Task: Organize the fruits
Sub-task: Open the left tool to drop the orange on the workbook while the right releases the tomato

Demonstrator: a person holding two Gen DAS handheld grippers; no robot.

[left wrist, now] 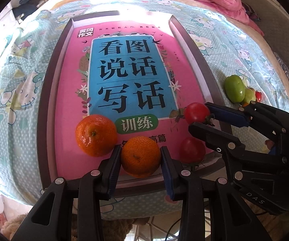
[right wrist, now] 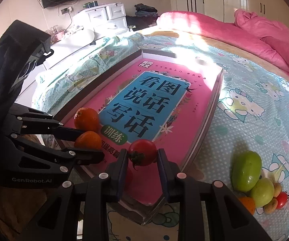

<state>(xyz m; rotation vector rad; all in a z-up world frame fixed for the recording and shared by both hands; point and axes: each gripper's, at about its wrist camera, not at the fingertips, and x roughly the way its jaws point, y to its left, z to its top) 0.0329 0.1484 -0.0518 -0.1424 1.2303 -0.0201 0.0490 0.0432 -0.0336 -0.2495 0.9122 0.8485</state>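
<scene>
The left gripper [left wrist: 140, 156] clamped a tangerine [left wrist: 140, 156] at the tray's [left wrist: 50, 104] near edge, beside another tangerine [left wrist: 96, 135] on its left; the right gripper [right wrist: 142, 154] gripped a tomato [right wrist: 142, 152] just above a second tomato [left wrist: 192, 150], near right of the pink book [left wrist: 124, 76]

A tray [left wrist: 50, 92] lay on the bed [left wrist: 14, 80]; one orange [left wrist: 140, 156] sat between the left jaws, another orange [left wrist: 95, 134] left of them, loose fruit [right wrist: 252, 180] right of the right jaws.

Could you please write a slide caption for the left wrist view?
Left gripper holds an orange over the pink book; right gripper holds a tomato.
</scene>
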